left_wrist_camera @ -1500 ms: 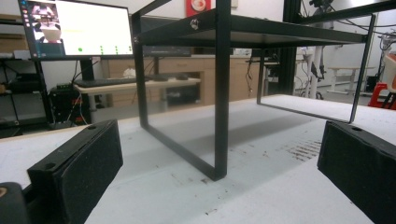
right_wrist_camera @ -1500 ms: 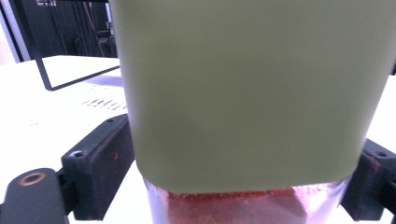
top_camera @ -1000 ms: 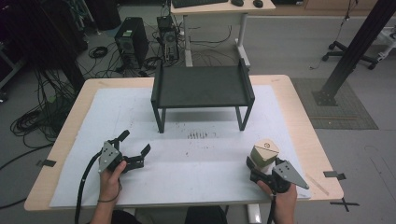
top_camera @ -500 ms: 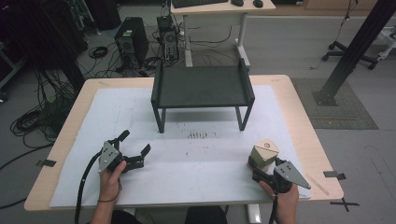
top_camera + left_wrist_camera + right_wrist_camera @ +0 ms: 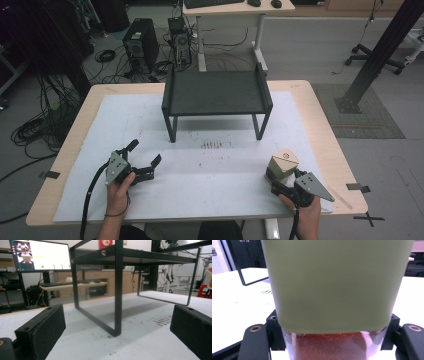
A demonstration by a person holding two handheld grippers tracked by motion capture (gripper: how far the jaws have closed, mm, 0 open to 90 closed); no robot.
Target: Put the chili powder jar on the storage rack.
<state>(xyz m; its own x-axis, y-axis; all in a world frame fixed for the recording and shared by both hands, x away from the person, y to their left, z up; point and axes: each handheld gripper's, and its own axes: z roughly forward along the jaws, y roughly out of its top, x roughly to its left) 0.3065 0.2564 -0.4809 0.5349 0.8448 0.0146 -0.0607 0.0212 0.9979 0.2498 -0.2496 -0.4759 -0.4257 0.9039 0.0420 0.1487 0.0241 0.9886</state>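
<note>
My right gripper (image 5: 276, 179) is near the table's front right edge, shut on a jar (image 5: 282, 165). The jar has an olive-green body and a tan lid. In the right gripper view the jar (image 5: 337, 285) sits close between the jaws of the right gripper (image 5: 334, 340), and red-brown powder shows through its clear bottom. My left gripper (image 5: 146, 151) rests at the front left, open with nothing between its jaws. In the left gripper view, the wide-apart pads (image 5: 40, 330) of the left gripper (image 5: 117, 327) frame the black stand (image 5: 117, 290).
A black metal stand (image 5: 215, 92) with a flat shelf stands at the back middle of the white-covered table (image 5: 210, 210). Dark specks (image 5: 212, 145) lie on the sheet in front of it. Tape strips mark the table's front corners.
</note>
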